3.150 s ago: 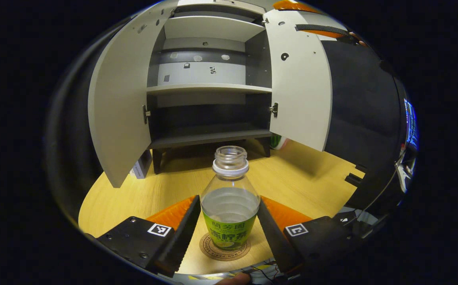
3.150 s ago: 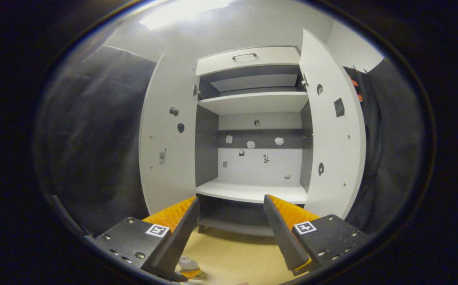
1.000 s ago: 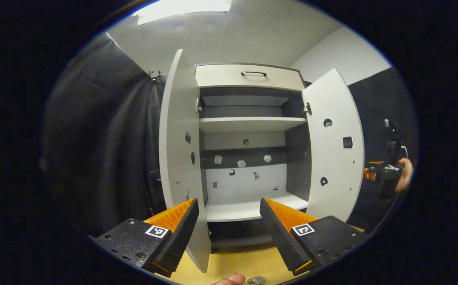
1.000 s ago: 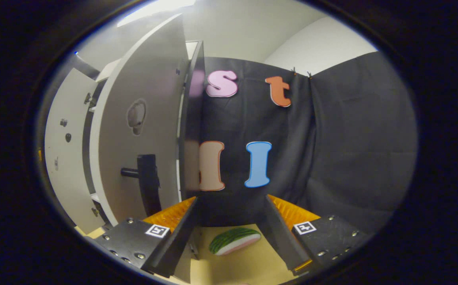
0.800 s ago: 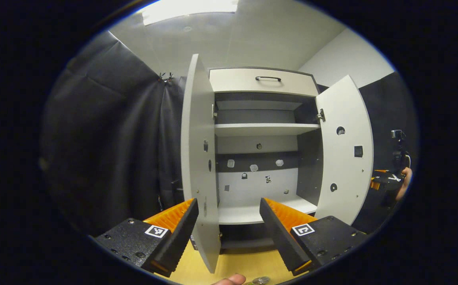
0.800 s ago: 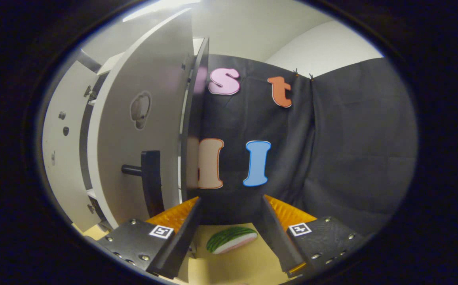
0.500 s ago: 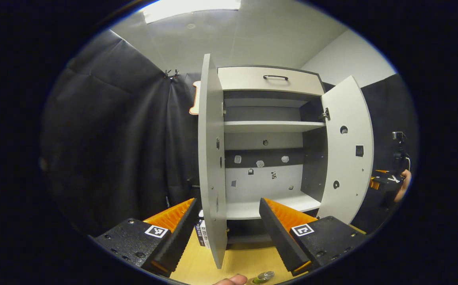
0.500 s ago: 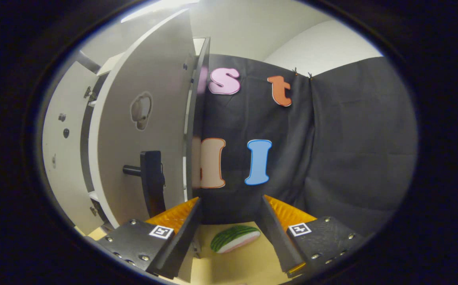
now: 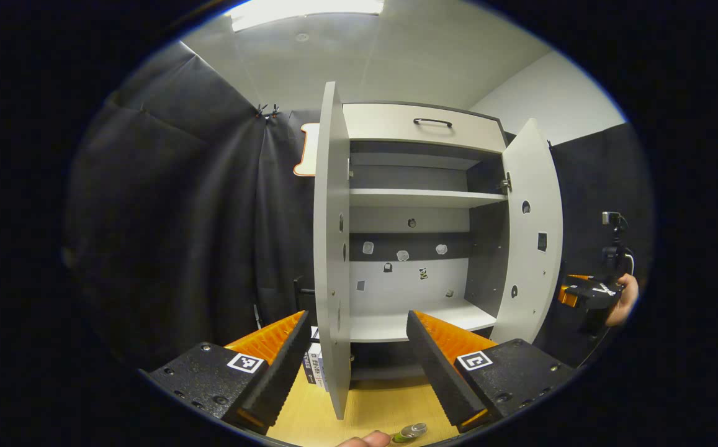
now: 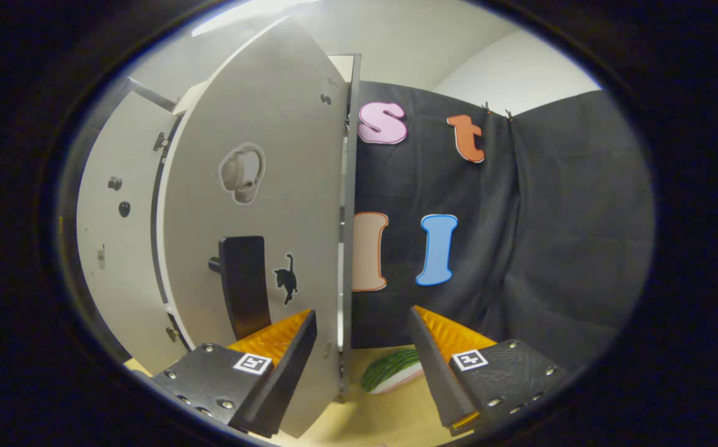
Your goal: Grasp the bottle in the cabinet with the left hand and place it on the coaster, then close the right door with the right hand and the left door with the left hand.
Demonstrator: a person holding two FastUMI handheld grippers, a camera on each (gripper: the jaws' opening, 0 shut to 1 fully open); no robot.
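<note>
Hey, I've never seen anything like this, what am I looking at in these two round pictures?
These come from two handheld grabbing tools that a person carries, one in each hand. Each tool has a wide-angle camera looking forward along its two fingers.

The left gripper view looks into an open cabinet with bare shelves. The left tool is open and holds nothing; the left door's edge stands between its fingers. At the bottom edge, a bottle's top shows on the wooden table. Far right, a hand holds the other tool.

The right gripper view sees the right door's outside, with its dark handle. The right tool is open too, with the door's edge between its fingers. A watermelon-slice toy lies on the table.
</note>
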